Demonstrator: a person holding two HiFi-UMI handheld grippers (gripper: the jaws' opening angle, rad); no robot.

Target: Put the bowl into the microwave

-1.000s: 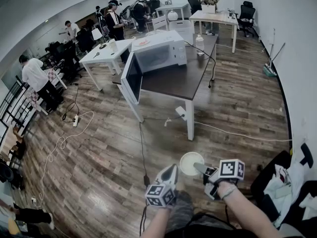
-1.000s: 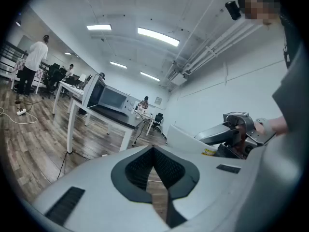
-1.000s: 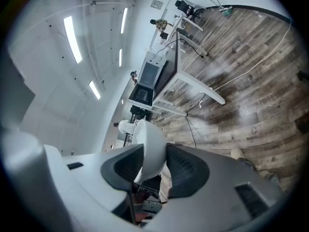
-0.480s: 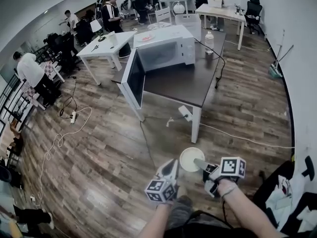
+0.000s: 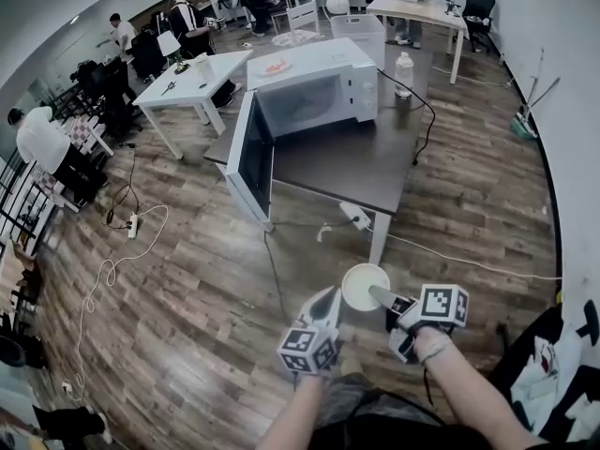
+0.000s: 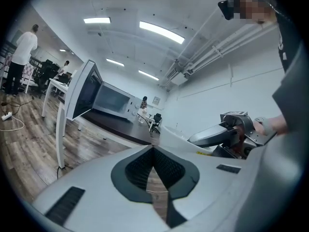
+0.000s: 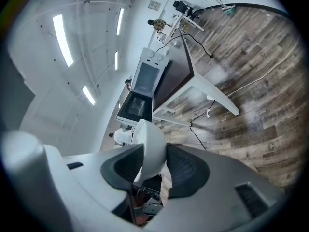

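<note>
**Bowl pinched in your right jaws, microwave open ahead**

Far to your left a power strip lies on the wood floor with its cable trailing. Next comes the microwave door, swung wide open and hanging past the edge of the dark worktop. The microwave itself sits at the back of that worktop with its cavity facing you. A clear bottle stands just to its right.

Closer to you, the left gripper hangs over the floor. In the left gripper view its jaws meet at the tips with nothing between them (only floor shows through the slit lower down). It sits just beside the left edge of the bowl, and you cannot tell from the head view whether they touch.

The white bowl is in the air over the floor, mouth up, near the worktop's front leg and well apart from the microwave. Your right gripper has it by the right-hand rim. In the right gripper view the jaws are clamped on the bowl's wall, one jaw on each face, with most of the bowl reaching out past the jaw tips.
</note>
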